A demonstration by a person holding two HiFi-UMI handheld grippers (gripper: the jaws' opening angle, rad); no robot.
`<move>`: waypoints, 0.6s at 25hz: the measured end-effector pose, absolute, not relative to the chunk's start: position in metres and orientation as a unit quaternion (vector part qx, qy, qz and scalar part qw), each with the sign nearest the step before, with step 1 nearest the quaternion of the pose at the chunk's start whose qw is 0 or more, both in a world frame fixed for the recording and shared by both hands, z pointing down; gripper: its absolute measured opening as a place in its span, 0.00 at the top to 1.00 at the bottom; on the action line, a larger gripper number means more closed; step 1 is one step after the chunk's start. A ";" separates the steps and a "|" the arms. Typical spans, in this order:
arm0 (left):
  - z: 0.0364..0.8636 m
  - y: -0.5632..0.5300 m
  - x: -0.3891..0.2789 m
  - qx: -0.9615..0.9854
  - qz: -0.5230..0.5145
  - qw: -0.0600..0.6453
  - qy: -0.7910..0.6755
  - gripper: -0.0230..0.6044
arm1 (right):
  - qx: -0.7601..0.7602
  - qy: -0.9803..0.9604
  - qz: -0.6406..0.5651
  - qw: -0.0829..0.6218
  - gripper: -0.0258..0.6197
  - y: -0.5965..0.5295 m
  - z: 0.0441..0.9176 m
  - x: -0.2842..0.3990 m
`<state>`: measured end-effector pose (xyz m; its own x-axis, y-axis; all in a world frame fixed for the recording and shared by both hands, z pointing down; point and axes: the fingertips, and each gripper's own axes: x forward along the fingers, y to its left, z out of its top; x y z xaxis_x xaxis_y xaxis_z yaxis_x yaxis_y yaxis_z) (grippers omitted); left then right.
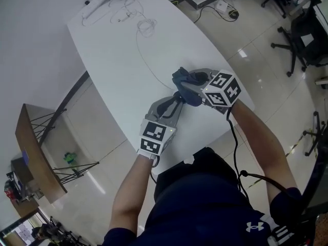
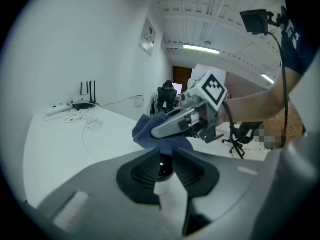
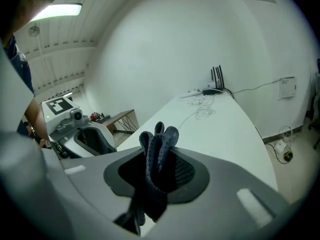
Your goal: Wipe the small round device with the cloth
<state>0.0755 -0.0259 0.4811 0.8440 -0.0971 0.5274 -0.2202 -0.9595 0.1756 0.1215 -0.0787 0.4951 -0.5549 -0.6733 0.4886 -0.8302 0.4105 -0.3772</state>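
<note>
Two hand-held grippers, both loaded, raised over the near end of a white worktop [image 1: 128, 45].

Item 1: left gripper [image 2: 165, 155]. Jaws nearly together, pinching the small round device [image 2: 163, 166], which is dark, glossy and lodged between the pads close to the tips. Only a sliver shows, and no long axis can be read. It is held clear of the worktop.

Item 2: right gripper [image 3: 159, 160]. Jaws pressed together on the dark blue cloth [image 3: 161, 136], which is bunched, with several folds standing out past the tips and a tail hanging below the pads.

Relation: seen from the left gripper view, the cloth sits just beyond and slightly above the left jaws' tips, over the device's exposed end. Whether it touches cannot be told, but any gap is slight. The right gripper comes in from the person's right and crosses the left gripper's line at a broad angle. The folds therefore meet the device on its open side, away from the left pads. In the head view the cloth hides the device altogether.

Assessment: wiping appears to be in hand. The next stroke probably asks the right hand to rub the folds across the free face while the left hand holds steady. The flanks under the pads look unreachable without a regrip. A hard push might dislodge the device from so shallow a pinch.
</note>
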 end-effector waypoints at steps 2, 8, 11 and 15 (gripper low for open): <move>0.481 -0.023 0.085 0.953 0.268 0.118 -0.076 0.84 | 0.455 -0.821 0.325 0.117 0.81 -0.081 0.508 0.133; 0.496 -0.030 0.091 0.946 0.285 0.120 -0.099 0.84 | 0.450 -0.796 0.362 0.181 0.81 -0.073 0.574 0.146; 0.497 -0.026 0.088 0.942 0.290 0.127 -0.114 0.84 | 0.453 -0.787 0.379 0.179 0.81 -0.062 0.595 0.144; 0.495 -0.027 0.083 0.939 0.287 0.131 -0.137 0.84 | 0.466 -0.795 0.372 0.112 0.81 -0.070 0.557 0.154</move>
